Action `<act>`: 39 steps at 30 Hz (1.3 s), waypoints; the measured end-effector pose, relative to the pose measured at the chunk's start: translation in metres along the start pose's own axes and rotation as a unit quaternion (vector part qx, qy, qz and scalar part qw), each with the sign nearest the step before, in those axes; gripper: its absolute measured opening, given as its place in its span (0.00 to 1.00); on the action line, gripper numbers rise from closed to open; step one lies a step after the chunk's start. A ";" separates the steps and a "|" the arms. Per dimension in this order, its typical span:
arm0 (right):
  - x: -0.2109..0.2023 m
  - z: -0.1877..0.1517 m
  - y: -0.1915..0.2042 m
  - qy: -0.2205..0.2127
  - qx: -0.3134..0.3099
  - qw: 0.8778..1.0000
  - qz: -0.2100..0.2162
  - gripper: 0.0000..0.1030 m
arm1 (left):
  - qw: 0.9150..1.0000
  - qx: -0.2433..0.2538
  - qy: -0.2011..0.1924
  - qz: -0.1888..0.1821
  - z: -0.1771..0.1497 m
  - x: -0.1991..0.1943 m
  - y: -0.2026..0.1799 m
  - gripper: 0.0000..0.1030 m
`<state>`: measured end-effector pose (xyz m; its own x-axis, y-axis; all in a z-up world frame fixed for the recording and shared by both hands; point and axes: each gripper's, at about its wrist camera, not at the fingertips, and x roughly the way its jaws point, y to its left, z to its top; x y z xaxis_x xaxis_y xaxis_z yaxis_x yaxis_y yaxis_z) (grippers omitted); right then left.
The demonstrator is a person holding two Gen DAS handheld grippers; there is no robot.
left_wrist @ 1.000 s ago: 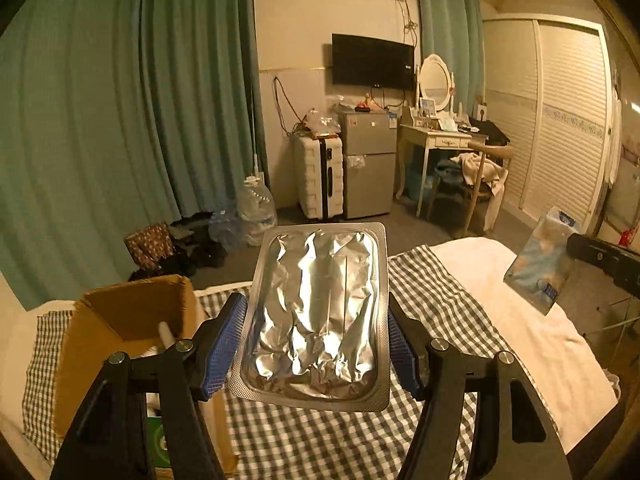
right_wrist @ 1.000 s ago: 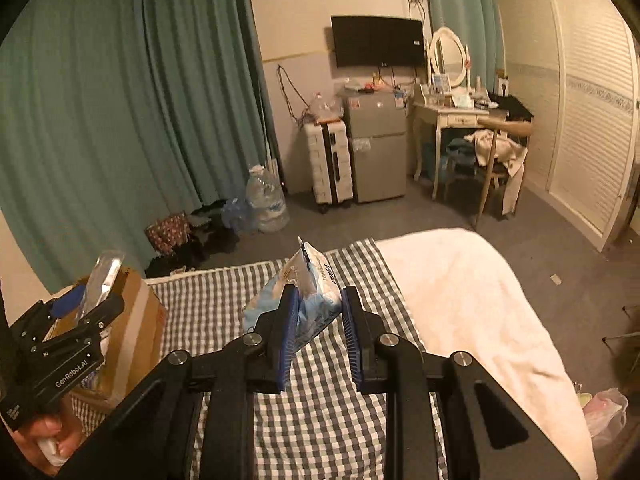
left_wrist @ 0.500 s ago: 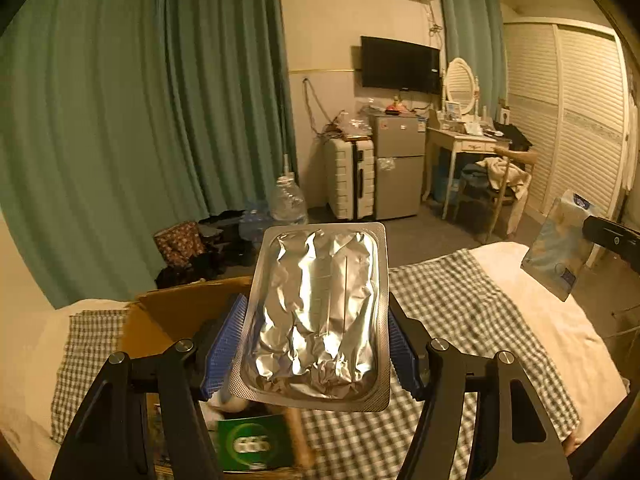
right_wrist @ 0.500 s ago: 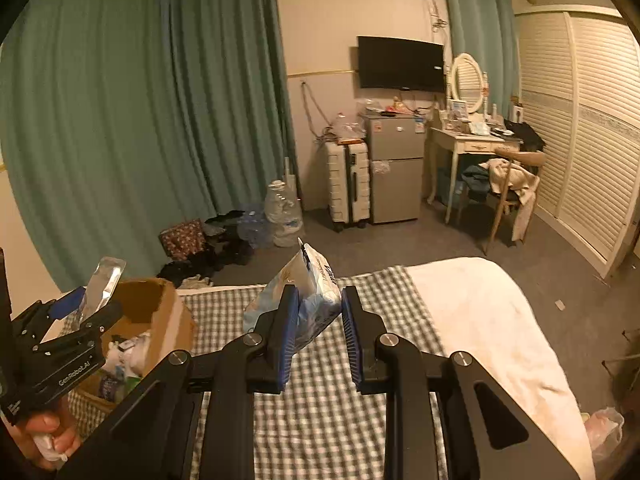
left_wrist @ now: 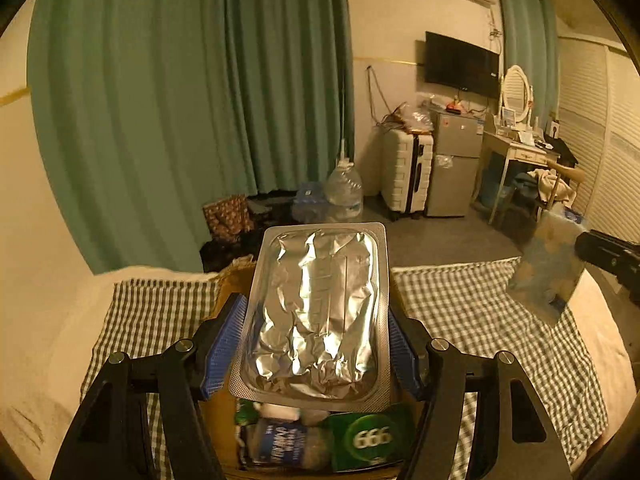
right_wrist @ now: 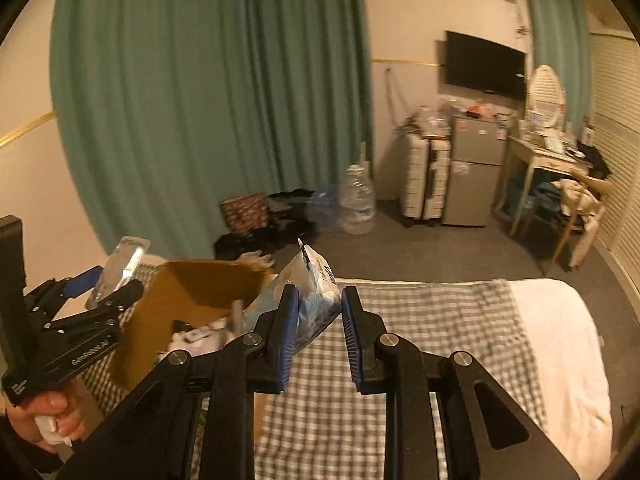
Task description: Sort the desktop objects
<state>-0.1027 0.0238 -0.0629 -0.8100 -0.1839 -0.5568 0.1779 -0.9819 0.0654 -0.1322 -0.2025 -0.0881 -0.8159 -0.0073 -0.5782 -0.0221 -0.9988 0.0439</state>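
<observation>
My left gripper [left_wrist: 316, 336] is shut on a silver foil blister pack [left_wrist: 320, 316] and holds it upright right above an open cardboard box [left_wrist: 232, 284]. The box holds a green "666" packet [left_wrist: 372, 436] and a small bottle [left_wrist: 280, 440]. My right gripper [right_wrist: 318, 312] is shut on a blue and white tissue pack [right_wrist: 308, 292], held above the checked cloth [right_wrist: 420, 320] just right of the box [right_wrist: 192, 300]. The left gripper with the foil pack [right_wrist: 120, 264] shows at the left of the right wrist view. The tissue pack [left_wrist: 548, 268] shows at the right of the left wrist view.
The checked cloth [left_wrist: 472, 312] covers a bed with a cream blanket [right_wrist: 560, 344] at the right. Behind the bed are green curtains [left_wrist: 180, 120], a water jug [left_wrist: 344, 188], a suitcase [left_wrist: 406, 176], a small fridge [left_wrist: 456, 168] and a dressing table [left_wrist: 520, 152].
Both grippers have moved left. The left one with the foil pack now hangs over the open box. The right one with the tissue pack has come close to the box.
</observation>
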 end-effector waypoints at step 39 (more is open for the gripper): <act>0.056 -0.019 0.053 0.025 -0.033 0.999 0.035 0.67 | 1.000 0.009 0.017 0.017 -0.003 -0.007 0.004 0.90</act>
<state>-0.1280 -0.0374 -0.1061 -0.7655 -0.2480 -0.5938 0.2706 -0.9612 0.0526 -0.1248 -0.2064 -0.0858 -0.7968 -0.0429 -0.6027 -0.0058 -0.9969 0.0787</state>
